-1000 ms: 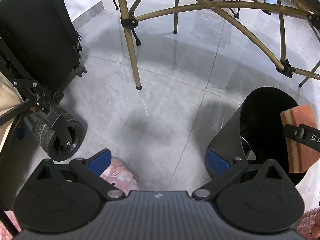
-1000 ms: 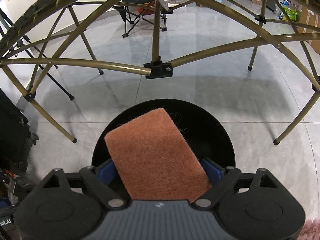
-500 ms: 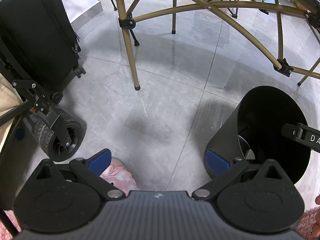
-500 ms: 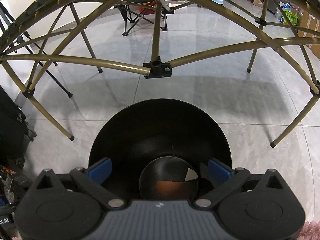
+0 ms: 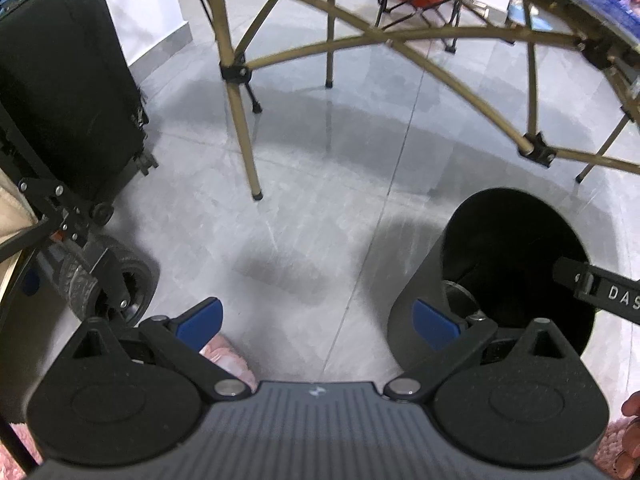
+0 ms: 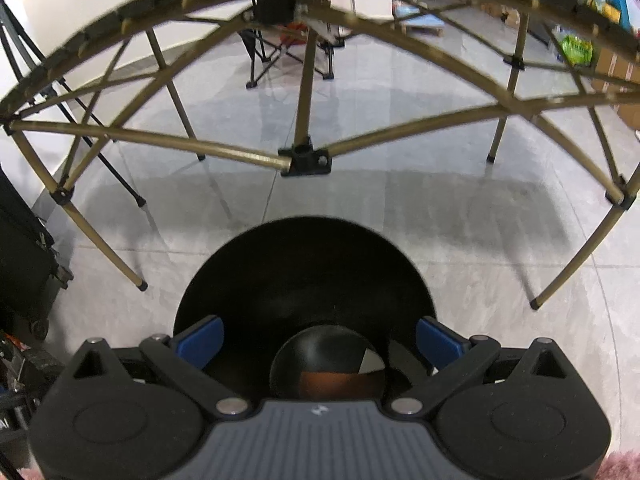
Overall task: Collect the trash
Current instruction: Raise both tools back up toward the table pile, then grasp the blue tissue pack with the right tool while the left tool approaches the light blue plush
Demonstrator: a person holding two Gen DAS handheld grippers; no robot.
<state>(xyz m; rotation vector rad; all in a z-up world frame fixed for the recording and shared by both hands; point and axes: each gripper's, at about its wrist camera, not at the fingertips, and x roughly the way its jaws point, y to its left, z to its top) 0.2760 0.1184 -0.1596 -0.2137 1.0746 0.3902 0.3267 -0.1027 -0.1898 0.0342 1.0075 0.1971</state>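
The bin [image 6: 304, 280] stands on the floor [image 6: 460, 216] before the table legs [image 6: 304, 92]; the sponge [image 6: 332, 385] lies inside it.

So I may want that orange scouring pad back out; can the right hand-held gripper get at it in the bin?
Probably yes: the right hand-held gripper hangs open over the bin, nothing covering the orange scouring pad at the bottom.

The black bin [image 6: 304, 280] stands open-mouthed on the grey floor [image 5: 304, 216], clear from above. Beyond the bin, the table's gold legs and cross-braces [image 6: 308, 160] fence the way. Left of the bin lies bare floor, then a black suitcase [image 5: 68, 92] and a cart wheel [image 5: 116, 280].
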